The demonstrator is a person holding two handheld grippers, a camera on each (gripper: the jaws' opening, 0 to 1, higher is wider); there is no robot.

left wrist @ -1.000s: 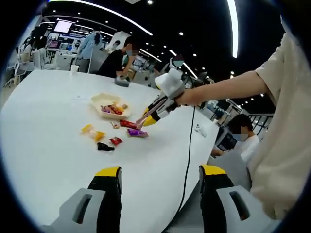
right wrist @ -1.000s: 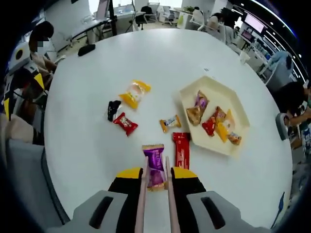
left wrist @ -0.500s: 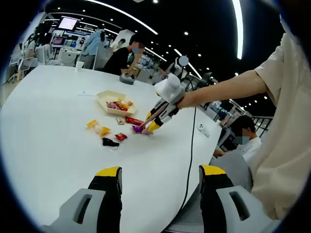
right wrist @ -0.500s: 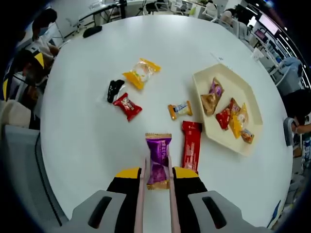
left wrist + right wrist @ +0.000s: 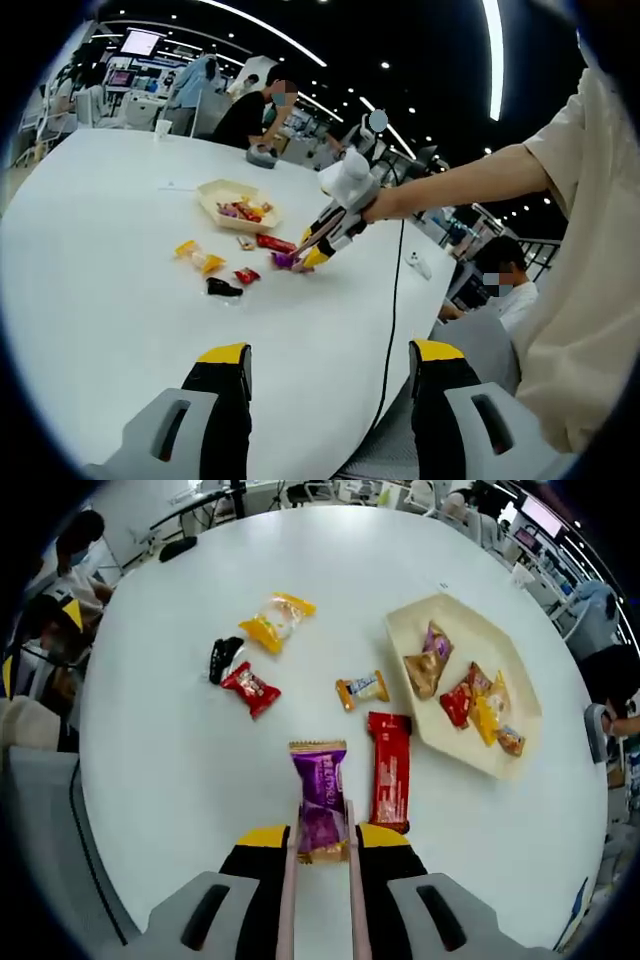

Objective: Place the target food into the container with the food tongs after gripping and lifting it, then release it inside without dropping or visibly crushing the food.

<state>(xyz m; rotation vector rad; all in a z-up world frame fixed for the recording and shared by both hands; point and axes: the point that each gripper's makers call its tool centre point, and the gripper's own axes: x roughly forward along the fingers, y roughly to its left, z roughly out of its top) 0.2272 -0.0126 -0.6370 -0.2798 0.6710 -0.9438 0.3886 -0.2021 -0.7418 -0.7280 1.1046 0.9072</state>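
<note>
Right gripper view, purple snack packet point(image 5: 320, 798): lies on the white table point(image 5: 160, 750) between the two pink tong arms point(image 5: 288, 900); its long axis runs along the tongs, gold-edged far end pointing away from the gripper.
Right gripper point(image 5: 320, 842): jaws narrow, pressing the tongs whose arms flank the packet's near end; whether the packet is lifted off the table cannot be told.
Red packet point(image 5: 389, 780): just beside the purple one, roughly parallel to it.
Container: cream hexagonal tray point(image 5: 520, 760), well beyond the tongs, holding several wrapped snacks in red, orange, brown and purple; their print is too small to read.
Loose snacks: small orange-and-white packet point(image 5: 361, 689), small red packet point(image 5: 250, 688), black packet point(image 5: 223, 657), yellow packet point(image 5: 275, 620).
Left gripper view, left gripper point(image 5: 328, 365): jaws wide apart, holding nothing, over the table's near edge.
Cut off: a person's arm and sleeve point(image 5: 570, 260) leave the picture at the right.
</note>
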